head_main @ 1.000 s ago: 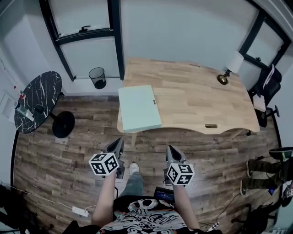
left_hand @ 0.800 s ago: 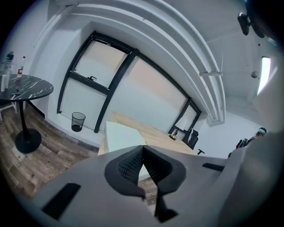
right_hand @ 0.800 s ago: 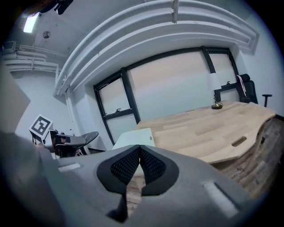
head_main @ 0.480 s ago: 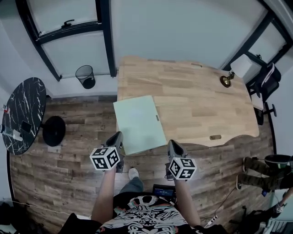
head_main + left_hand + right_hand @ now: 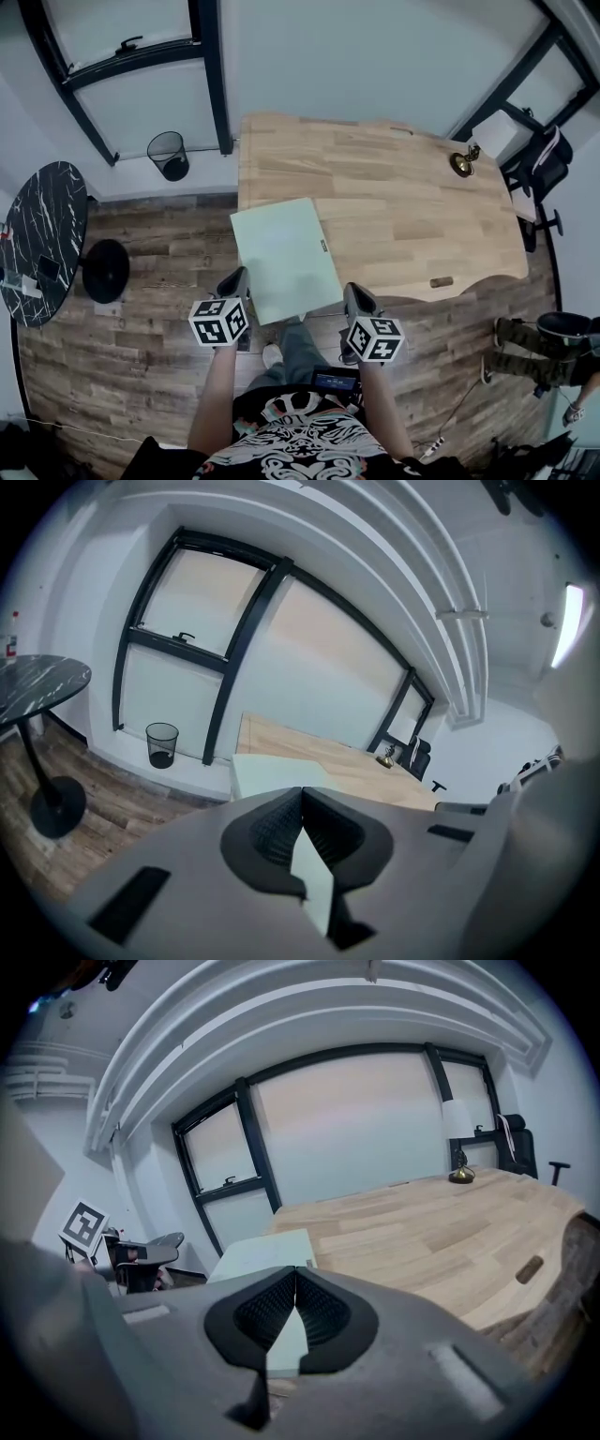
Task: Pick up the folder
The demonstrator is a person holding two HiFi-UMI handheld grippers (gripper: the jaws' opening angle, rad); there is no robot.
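No readable text, label, brand or number shows anywhere.

One folder (image 5: 284,258), two grippers (image 5: 234,281) (image 5: 356,295), two tables (image 5: 412,197) (image 5: 42,234), one bin (image 5: 169,155)

Office: wooden desk (image 5: 403,206) with lamp (image 5: 461,164), swivel chair (image 5: 548,161) beside it, waste bin (image 5: 169,155), big windows (image 5: 141,98).

Left gripper (image 5: 301,791) jaws together (nothing between); pale folder (image 5: 267,772) on wooden table (image 5: 361,767) corner ahead.
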